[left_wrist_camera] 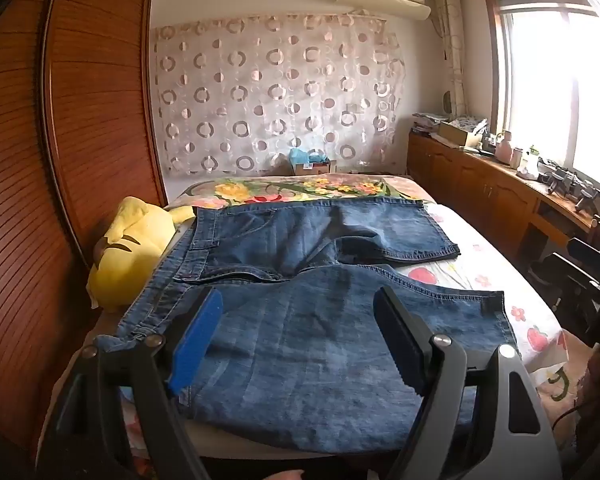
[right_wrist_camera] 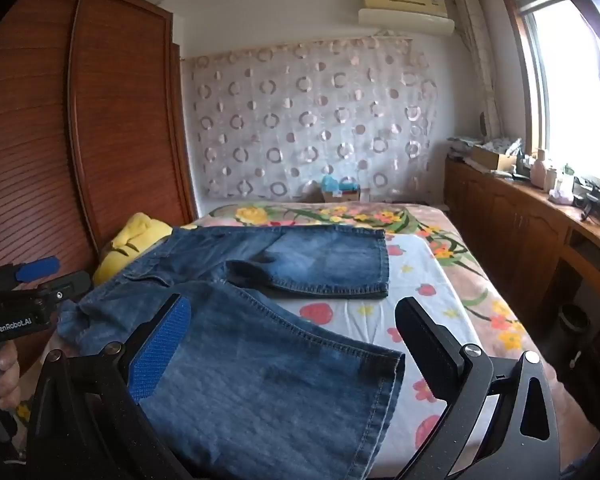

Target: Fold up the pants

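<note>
Pants [left_wrist_camera: 300, 320] lie spread flat on the bed [right_wrist_camera: 452, 320] — blue denim, both legs running toward my right, the far leg apart from the near one with a strip of flowered sheet showing between their hems. A yellow plush toy [left_wrist_camera: 132, 248] sits just beside the waistband, against the wooden wardrobe [left_wrist_camera: 80, 120]. My left gripper [left_wrist_camera: 300, 340] hangs over the near leg close to the waist, its jaws spread wide with nothing between them but the denim below; I can't tell whether the pads touch the cloth. My right gripper [right_wrist_camera: 296, 344] is likewise wide apart and empty — it straddles the near leg's hem end. In the right wrist view I see a hand [right_wrist_camera: 2, 376] wrapped round the left gripper's handle.
</note>
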Demonstrator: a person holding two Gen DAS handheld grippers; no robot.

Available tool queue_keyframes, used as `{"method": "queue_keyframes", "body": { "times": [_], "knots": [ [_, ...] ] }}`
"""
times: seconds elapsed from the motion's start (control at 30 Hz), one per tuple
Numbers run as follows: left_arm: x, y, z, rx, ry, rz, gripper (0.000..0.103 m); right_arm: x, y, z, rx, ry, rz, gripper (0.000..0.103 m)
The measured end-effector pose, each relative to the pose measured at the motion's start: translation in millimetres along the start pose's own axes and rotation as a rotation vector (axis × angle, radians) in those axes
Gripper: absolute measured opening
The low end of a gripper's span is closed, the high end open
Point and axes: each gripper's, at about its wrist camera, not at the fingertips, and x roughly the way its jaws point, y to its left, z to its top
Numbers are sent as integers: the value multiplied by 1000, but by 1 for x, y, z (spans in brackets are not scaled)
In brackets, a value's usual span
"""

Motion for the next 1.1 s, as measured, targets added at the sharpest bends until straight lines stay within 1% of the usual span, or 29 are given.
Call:
{"method": "queue_keyframes", "body": {
  "times": [0.3, 0.33, 1.1],
  "knots": [
    [0, 2, 1, -1, 4, -12, 79, 0, 0, 0, -3, 8, -3, 103],
    [0, 0, 0, 4, 3, 3, 79, 0, 0, 0, -4, 8, -1, 103],
    [-3, 1, 4, 3, -1, 4, 79, -1, 1, 0, -7, 9, -3, 103]
  ]
}}
